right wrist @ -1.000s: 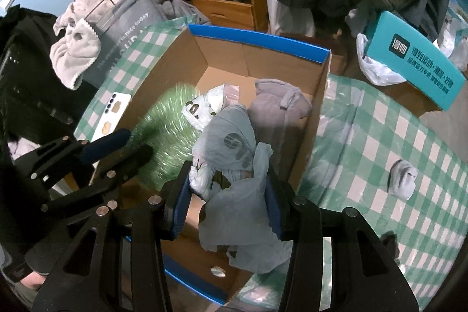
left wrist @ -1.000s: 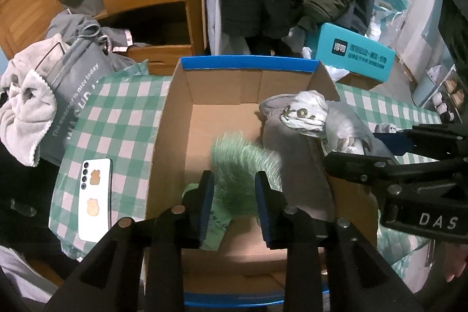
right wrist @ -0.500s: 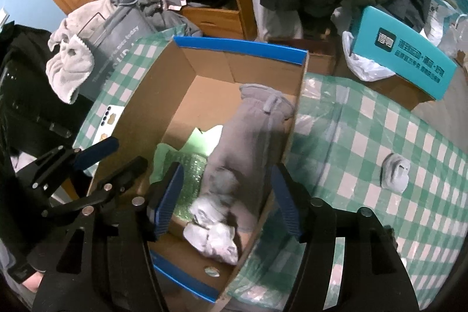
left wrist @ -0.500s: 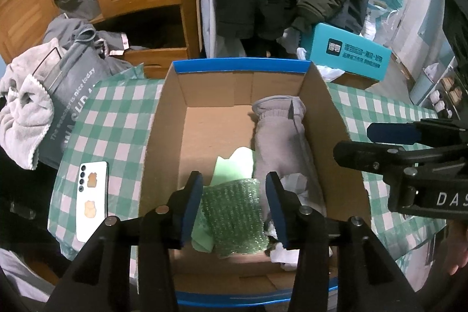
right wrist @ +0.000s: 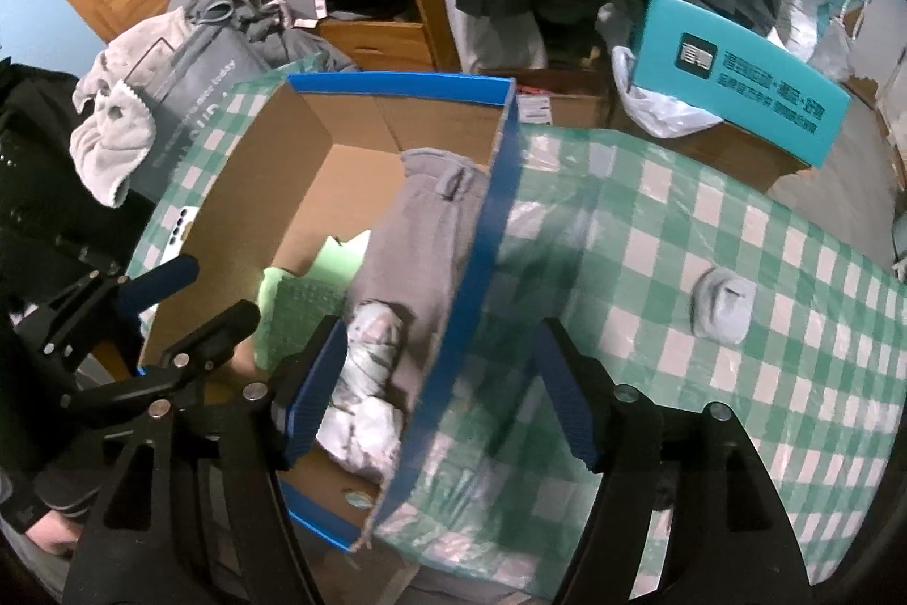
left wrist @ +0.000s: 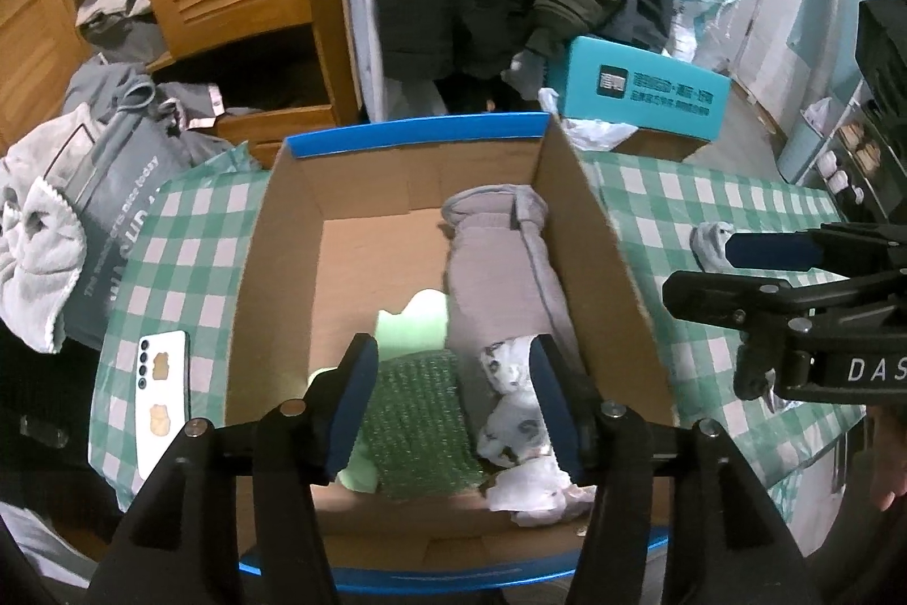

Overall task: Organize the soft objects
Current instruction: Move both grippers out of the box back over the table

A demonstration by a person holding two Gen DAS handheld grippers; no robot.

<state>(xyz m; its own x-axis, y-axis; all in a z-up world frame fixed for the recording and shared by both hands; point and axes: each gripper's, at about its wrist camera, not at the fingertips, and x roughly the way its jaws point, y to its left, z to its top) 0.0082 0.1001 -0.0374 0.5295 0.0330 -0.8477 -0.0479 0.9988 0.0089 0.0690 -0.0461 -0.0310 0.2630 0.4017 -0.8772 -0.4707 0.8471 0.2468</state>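
We note the worktop (right wrist: 708, 265) under a green-and-white checked cloth, with an open cardboard box (left wrist: 266, 276) edged in blue tape standing on it. Inside the box, along its right wall, lies a long grey garment (left wrist: 499, 276); just beside it, toward the near wall, we see a sheet of green bubble wrap (left wrist: 419, 412) lying over a pale green foam piece (left wrist: 414, 316), and a crumpled white patterned cloth (left wrist: 521, 429) at the near right corner, touching the garment's end. Left of the box, a white phone (left wrist: 161, 384) lies flat on the cloth. To the right of the box, well apart from it, a small grey sock-like bundle (right wrist: 723, 301) rests on the cloth; its exact kind is unclear to us given the blur. The left claw (left wrist: 450, 401) hangs over the near part of the box, jaws spread wide, nothing between them. The right claw (right wrist: 436, 395) straddles the box's right wall from above, jaws likewise spread and holding nothing.
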